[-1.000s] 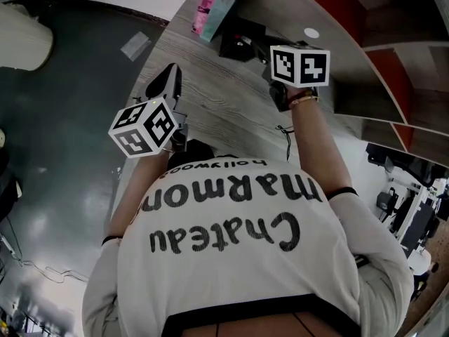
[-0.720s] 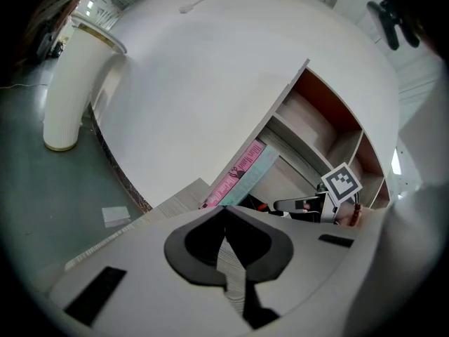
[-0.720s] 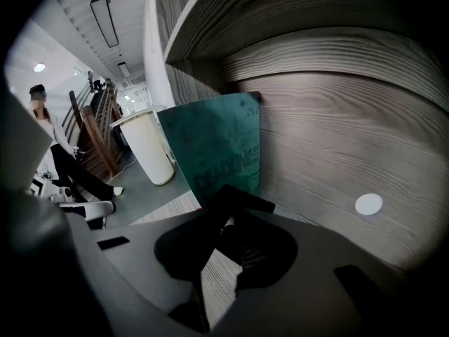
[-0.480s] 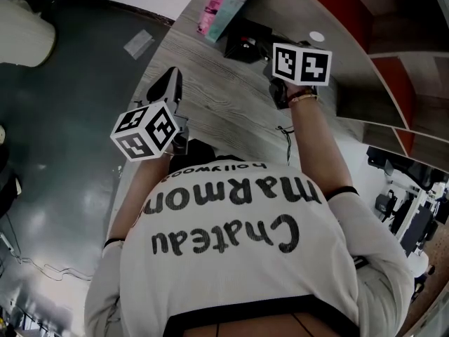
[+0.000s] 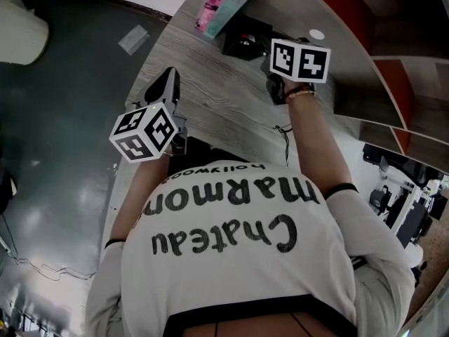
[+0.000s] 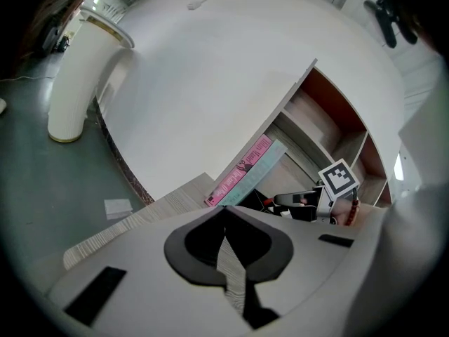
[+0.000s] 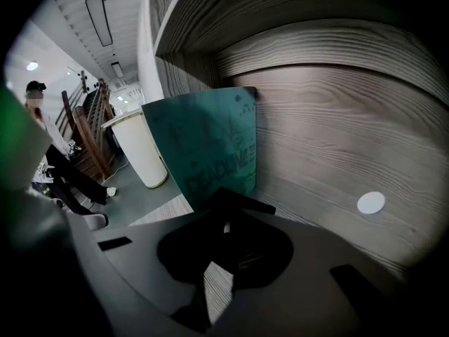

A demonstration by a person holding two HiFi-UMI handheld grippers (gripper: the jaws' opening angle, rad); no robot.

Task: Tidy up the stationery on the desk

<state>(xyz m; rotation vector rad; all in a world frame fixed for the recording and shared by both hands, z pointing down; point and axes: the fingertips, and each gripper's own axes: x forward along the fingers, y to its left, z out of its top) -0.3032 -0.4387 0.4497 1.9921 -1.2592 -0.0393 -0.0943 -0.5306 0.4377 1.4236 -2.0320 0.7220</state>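
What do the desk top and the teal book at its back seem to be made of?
Desk top: wood or, as likely, wood-look laminate, matt grey-brown, going by the even grain lines. Teal book: probably a card cover over paper, smooth finish, going by its flat face and printed lettering.

Count for you, operator:
- Books: you had two, one pink flat book and one teal flat book.
- Black boxy object: you had one.
- Small white round disc: one.
- Grippers: you held two, left gripper and right gripper.
- Tall white cylindrical column: one.
- Pale paper scrap: one.
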